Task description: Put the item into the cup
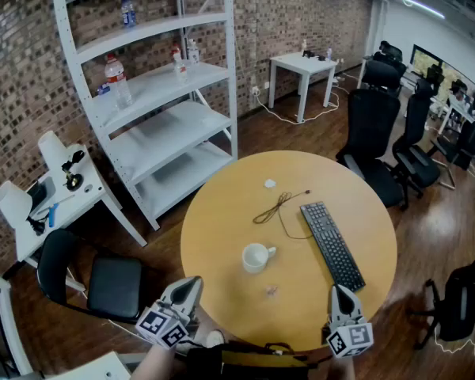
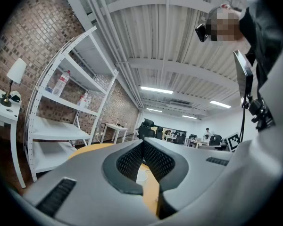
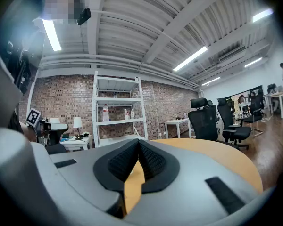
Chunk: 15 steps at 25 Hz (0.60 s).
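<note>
A white cup (image 1: 256, 257) stands upright near the middle of the round wooden table (image 1: 222, 212). The item, a small pale pinkish object (image 1: 271, 290), lies on the table just in front of the cup. My left gripper (image 1: 191, 280) hovers at the table's near left edge. It is shut and empty, its pads meeting at the tips (image 2: 142, 143). My right gripper (image 1: 338, 289) is at the near right edge, also shut with nothing held (image 3: 138, 143). Both grippers are well short of the item and the cup.
A black keyboard (image 1: 332, 244) lies right of the cup, with a thin cable (image 1: 279, 206) and a small white object (image 1: 270, 184) behind it. A white shelf unit (image 1: 158, 93) stands beyond the table, office chairs (image 1: 372, 125) to the right, a black chair (image 1: 103, 279) at left.
</note>
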{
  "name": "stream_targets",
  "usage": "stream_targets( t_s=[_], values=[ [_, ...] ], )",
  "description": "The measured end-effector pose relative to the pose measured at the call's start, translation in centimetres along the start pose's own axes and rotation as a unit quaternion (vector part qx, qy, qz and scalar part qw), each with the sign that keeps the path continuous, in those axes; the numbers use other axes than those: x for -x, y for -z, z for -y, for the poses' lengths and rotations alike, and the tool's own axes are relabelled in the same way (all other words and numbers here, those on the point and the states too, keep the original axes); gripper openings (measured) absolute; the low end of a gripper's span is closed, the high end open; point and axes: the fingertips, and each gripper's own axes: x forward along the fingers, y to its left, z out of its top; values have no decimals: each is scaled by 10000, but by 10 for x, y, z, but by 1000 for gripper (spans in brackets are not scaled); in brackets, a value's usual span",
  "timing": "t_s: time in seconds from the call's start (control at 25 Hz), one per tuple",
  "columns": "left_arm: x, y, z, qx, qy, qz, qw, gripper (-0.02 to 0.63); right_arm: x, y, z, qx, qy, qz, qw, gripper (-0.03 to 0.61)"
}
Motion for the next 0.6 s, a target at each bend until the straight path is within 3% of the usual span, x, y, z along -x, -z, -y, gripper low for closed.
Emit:
stream_targets(
  t_s=[0.12,0.32,0.44,0.6],
  values=[
    [0,-1,-5,-24,-35,-14,10000,3,-8,-1,-8,43,-54,-47,10000,9],
    [-8,-5,-3,-75,-22,30,10000,3,-28,20,-25,332,-343,-544,9974,11],
    [-8,0,-4,-5,-9,-45,10000,3,-40,39,-32,241,-503,-902,9944,77],
    [-2,7,-12,106,-126,-152,9997,3,-52,60,-38,347,-636,-1353,9882,78]
  ],
)
